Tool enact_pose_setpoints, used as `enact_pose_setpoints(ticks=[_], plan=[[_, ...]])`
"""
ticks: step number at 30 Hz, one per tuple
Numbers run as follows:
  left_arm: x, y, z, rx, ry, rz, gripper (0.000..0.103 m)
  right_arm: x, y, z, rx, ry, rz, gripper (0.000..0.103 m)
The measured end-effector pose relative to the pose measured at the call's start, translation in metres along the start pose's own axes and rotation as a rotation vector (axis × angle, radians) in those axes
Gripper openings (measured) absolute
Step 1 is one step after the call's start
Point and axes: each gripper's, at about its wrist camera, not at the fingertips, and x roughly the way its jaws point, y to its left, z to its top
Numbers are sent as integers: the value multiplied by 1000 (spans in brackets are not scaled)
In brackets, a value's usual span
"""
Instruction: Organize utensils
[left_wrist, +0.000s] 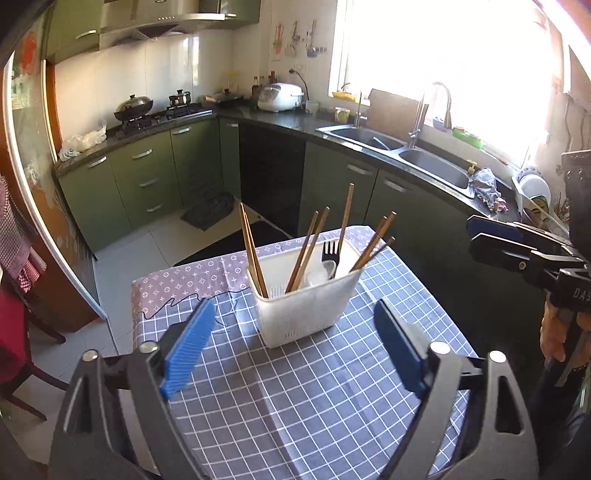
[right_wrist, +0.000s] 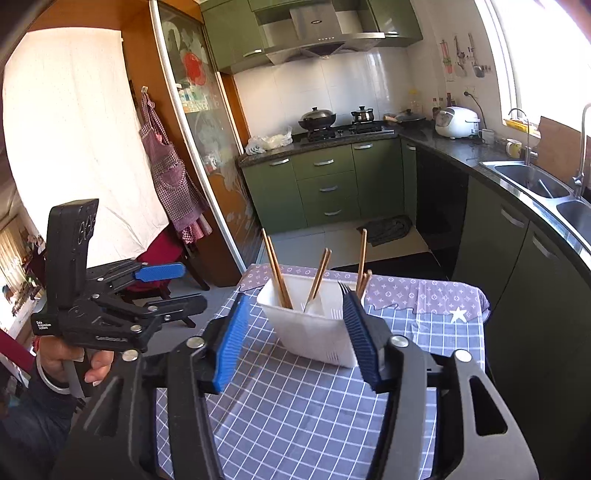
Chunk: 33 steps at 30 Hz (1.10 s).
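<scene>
- A white holder (left_wrist: 308, 295) stands on a table with a blue checked cloth (left_wrist: 295, 387). It sits near the middle of the cloth, toward the far end.
- Brown chopsticks (left_wrist: 309, 248) stick up out of the holder. They lean different ways. Two lean left at the holder's left end, and the others fan out in the middle and at the right.
- A black fork (left_wrist: 330, 254) stands in the holder too, prongs up, between the chopsticks.
- Something pale lies low in the holder beside the fork. I cannot tell what it is.
- The left gripper (left_wrist: 295, 325) is just in front of the holder. Its jaws are spread wide and hold nothing. The holder shows in the gap between its blue pads.
- The right gripper (right_wrist: 297, 328) is also near the holder, on the holder's right side. Its jaws are wide apart and empty.
- A purple patterned cloth (left_wrist: 207, 277) lies on the table behind the holder.
- Far behind the holder there are green cupboards (left_wrist: 155, 173), a stove with a wok (left_wrist: 133, 107), and a sink (left_wrist: 399, 147) under a bright window.
</scene>
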Motion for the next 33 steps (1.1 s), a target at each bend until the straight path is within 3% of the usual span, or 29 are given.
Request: enact_pose_setpoints(ticks=[1, 3, 5, 10, 14, 19, 22, 33], plan=[[-8, -3, -15, -6, -25, 5, 93, -9, -1, -15, 12, -11, 4, 68], [-21, -13, -46, -2, -49, 28, 94, -22, -5, -47, 46, -24, 23, 93], [-33, -21, -75, -11, -81, 48, 96, -32, -6, -82, 68, -26, 29, 98], [-64, -34, -128, -52, -159, 64, 96, -51, 8, -151, 63, -37, -47, 98], [-92, -41, -152, -71, -209, 101, 96, -78, 26, -179, 18, -110, -117, 98], [-122, -52, -169, -55, -248, 167, 96, -121, 53, -195, -23, -235, -171, 98], [-139, -53, -175, -73, -279, 165, 96, -145, 67, -204, -38, -280, -193, 98], [-159, -59, -185, -83, -303, 161, 96, -177, 80, -222, -44, -283, -223, 98]])
